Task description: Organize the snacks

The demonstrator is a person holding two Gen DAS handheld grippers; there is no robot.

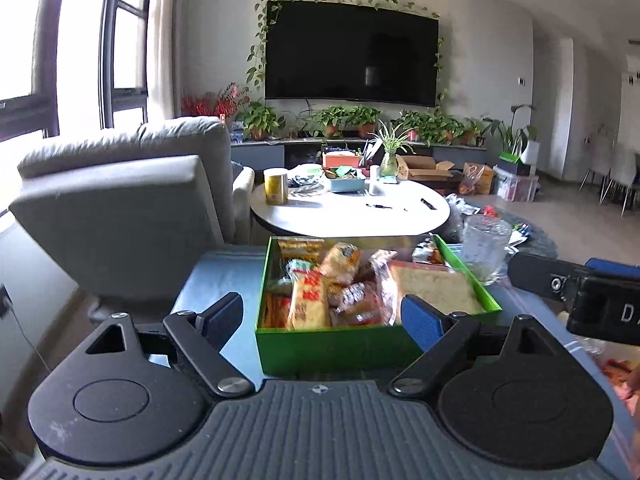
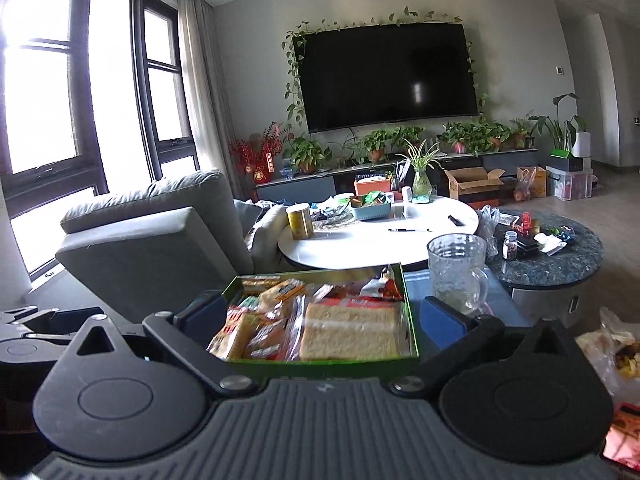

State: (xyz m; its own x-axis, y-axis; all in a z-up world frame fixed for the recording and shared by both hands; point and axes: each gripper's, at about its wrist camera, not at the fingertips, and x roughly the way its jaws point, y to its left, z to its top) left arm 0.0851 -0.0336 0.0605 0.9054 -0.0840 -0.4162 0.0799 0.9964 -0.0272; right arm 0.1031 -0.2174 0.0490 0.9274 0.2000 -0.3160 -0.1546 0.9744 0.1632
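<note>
The left gripper (image 1: 324,316) has its fingers spread wide with nothing between the pads; through the gap, in the centre of its view, sits the green box (image 1: 336,350) of snacks. The near wall of the box lies just beyond the fingertips, not touched by them. The right gripper (image 2: 324,316) also stands with its fingers apart and empty, the same green box (image 2: 320,364) framed between them in the lower middle of its view; its pads sit on either side of the box but do not press on it as far as I can tell.

Inside the box, a pack of sliced bread (image 2: 352,334) fills the right half, and small wrapped cakes and biscuits (image 2: 256,324) are heaped in the left half. Just right of the box stands a clear glass mug (image 2: 458,272). At the far right edge of the right view, loose snack bags (image 2: 616,352) lie outside the box.

Beyond, in the middle of both views, is a white round table (image 2: 360,248) with clutter on it, and a grey armchair (image 2: 152,232) to the left.

Judging from this, the box is largely filled and both hands are free, so the step in hand is between picks. The next move most likely calls for turning toward the loose bags on the right, closing on one lightly, and setting it into a spare gap without knocking the mug.
</note>
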